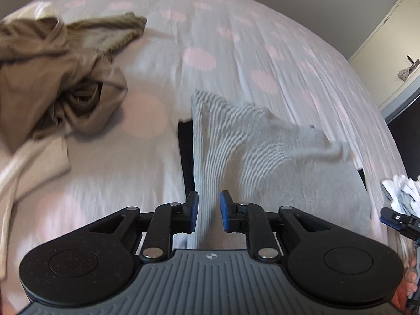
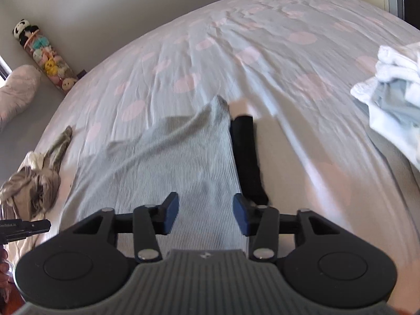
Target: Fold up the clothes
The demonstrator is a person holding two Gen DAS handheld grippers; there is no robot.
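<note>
Pink-dotted sheets cover the bed (image 1: pixel 236 39), and a grey striped top (image 1: pixel 249 144) lies flat on it. Above the top, the left hand-held gripper (image 1: pixel 209 211) is open a little and the right hand-held gripper (image 2: pixel 206 214) wider; both hold nothing.

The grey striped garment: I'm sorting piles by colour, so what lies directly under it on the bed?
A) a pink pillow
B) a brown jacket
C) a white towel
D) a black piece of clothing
D: a black piece of clothing shows from under the edge of the grey striped garment in the right wrist view, while the brown clothes and the white pile lie apart from it.
</note>
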